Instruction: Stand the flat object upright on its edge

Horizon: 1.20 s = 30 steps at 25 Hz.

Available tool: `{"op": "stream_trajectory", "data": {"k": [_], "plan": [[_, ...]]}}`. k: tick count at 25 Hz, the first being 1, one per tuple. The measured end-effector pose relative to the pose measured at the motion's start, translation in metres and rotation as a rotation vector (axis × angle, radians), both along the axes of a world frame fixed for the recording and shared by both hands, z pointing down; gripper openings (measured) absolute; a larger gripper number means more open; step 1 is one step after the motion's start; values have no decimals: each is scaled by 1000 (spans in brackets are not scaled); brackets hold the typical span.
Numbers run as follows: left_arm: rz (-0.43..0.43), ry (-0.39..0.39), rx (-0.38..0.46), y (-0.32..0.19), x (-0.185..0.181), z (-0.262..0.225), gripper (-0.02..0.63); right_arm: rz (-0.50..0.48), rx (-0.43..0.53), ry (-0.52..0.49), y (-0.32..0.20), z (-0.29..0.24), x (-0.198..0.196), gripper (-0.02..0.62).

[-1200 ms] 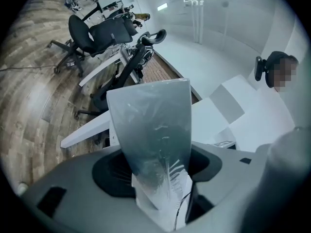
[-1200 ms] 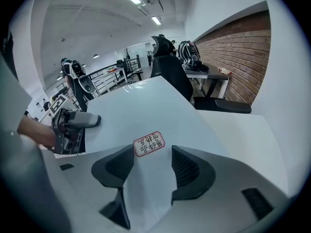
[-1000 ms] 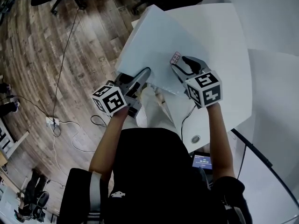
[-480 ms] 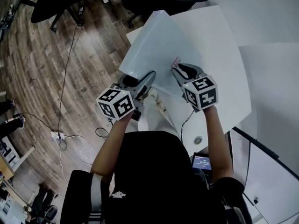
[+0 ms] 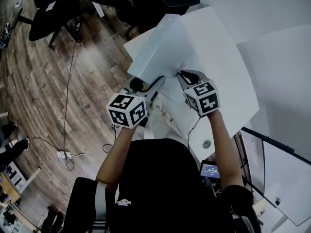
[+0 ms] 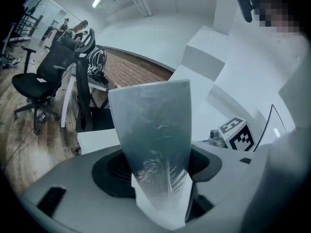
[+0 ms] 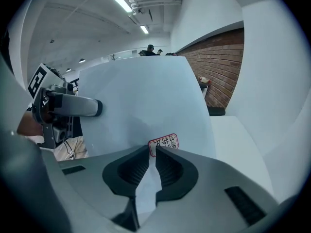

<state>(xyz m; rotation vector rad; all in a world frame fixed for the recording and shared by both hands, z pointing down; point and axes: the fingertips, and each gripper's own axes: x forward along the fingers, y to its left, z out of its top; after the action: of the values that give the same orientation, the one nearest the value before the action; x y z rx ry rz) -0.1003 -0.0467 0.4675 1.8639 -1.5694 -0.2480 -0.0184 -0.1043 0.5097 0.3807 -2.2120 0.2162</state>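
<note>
- A person holds a pair of tongs in each hand over a white surface (image 5: pixel 228 81), both meeting the near edge of a flat white board (image 5: pixel 165 47).
- The right tongs (image 7: pixel 154 154) are pinched narrow on the board's near edge. Their jaws have just been closing, and the thin sheet is caught between the black pads.
- Just beyond the tips of the right tongs, on the board's face, sits a small label with a red border (image 7: pixel 164 143).
- The left tongs (image 6: pixel 156 154) stand wide apart. The board runs up between their jaws with its face turned partly across the gap. Whether the pads press on it cannot be told.
- The board slopes up and away ahead of both tongs, tilted rather than lying flat. Its far end reaches well beyond them, toward the surface's left side.
- From the right tongs, the left tongs show off to the left, just beside the board's edge.
- From the left tongs, the marker cube (image 6: pixel 236 133) of the right tongs shows low to the right, past the board.
- Left of the left tongs lies a wood floor (image 5: pixel 43 81) with black office chairs (image 6: pixel 41 79) and loose cables (image 5: pixel 65 130).
</note>
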Motion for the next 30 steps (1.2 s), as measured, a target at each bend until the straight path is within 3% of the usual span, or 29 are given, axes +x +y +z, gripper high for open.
{"op": "stream_trajectory", "data": {"k": [16,30], "plan": [[125,-252,52,-6,47,-35,301,135,19,-48,7,-11,35,41],[259,-448,114,-42,88,-51,301,258,25,-72,-24,-26,65,41]]}}
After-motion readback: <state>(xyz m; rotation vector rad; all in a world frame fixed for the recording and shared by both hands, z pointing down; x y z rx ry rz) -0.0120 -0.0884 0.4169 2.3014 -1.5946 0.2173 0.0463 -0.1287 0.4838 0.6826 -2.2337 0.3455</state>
